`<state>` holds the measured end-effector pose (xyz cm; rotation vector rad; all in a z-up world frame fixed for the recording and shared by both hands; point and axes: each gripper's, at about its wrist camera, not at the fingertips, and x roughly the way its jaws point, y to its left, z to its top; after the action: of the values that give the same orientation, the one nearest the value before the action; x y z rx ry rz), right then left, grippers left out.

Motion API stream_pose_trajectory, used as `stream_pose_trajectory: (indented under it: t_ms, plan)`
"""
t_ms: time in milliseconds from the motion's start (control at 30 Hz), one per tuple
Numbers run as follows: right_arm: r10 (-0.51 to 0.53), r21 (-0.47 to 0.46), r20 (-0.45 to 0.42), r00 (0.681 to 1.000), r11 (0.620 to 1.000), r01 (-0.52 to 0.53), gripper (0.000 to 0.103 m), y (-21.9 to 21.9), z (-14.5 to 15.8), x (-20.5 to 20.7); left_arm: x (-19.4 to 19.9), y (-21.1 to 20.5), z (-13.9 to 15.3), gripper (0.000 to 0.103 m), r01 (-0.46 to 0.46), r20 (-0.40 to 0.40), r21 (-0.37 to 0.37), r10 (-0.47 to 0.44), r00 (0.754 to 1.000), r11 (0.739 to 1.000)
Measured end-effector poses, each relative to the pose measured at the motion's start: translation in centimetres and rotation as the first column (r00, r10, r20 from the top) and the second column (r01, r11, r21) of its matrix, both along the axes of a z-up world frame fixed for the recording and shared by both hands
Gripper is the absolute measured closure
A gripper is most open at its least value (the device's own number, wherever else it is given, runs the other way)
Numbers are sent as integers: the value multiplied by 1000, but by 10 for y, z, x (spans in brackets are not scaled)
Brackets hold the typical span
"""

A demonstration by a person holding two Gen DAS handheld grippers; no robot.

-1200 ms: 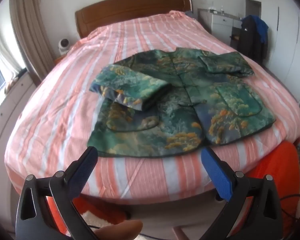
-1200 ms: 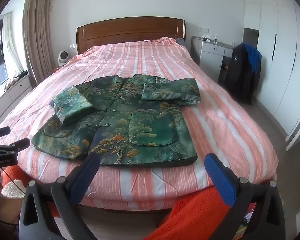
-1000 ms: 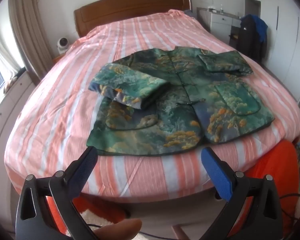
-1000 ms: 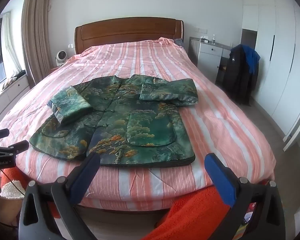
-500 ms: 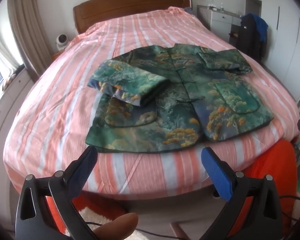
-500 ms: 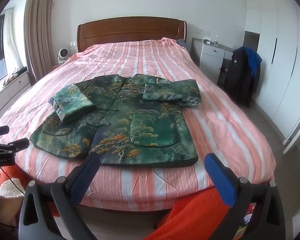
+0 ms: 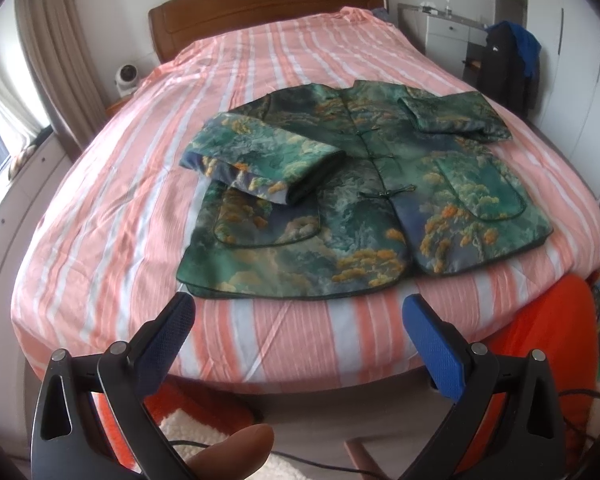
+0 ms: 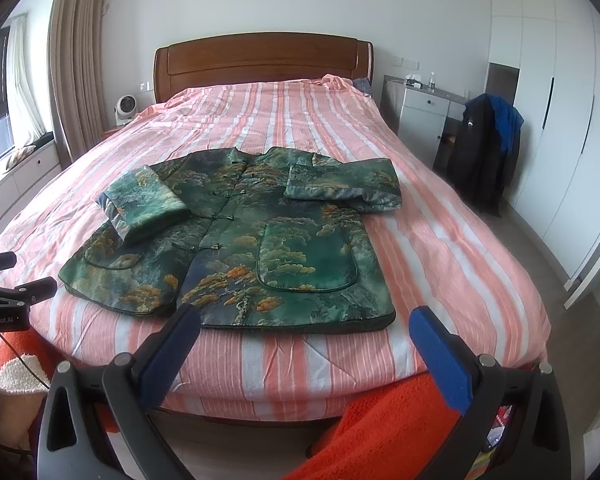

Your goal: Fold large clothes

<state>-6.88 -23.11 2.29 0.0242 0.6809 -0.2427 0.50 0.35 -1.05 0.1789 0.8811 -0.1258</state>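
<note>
A green patterned jacket (image 7: 380, 200) (image 8: 240, 248) lies flat, front up, on the pink striped bed (image 7: 148, 184) (image 8: 440, 248). Both sleeves are folded in over the chest. Its hem is near the foot edge of the bed. My left gripper (image 7: 298, 322) is open and empty, held off the foot of the bed just below the hem's left part. My right gripper (image 8: 304, 332) is open and empty, just short of the hem's right part. The left gripper also shows at the left edge of the right wrist view (image 8: 8, 288).
An orange blanket (image 8: 384, 428) (image 7: 540, 344) hangs at the foot of the bed. A wooden headboard (image 8: 260, 64) stands at the far end. A dark coat on a chair (image 8: 484, 152) and white drawers (image 8: 424, 116) stand to the right. A small fan (image 8: 125, 109) sits far left.
Both grippers have drifted slightly closer to the foot of the bed and the jacket hem. The jacket has not moved. Both stay open.
</note>
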Motion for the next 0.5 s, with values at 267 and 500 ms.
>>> stream_pose_trajectory:
  t_ms: [267, 500]
  plan:
    - [-8, -7, -4, 1000, 1000, 8, 0, 2, 0, 1, -1, 0, -1, 0, 3, -5, 7, -3, 1000, 1000]
    - [-18, -23, -4, 1000, 1000, 18, 0, 3, 2, 2, -9, 1, 4, 0, 21, 20, -6, -21, 1000, 1000]
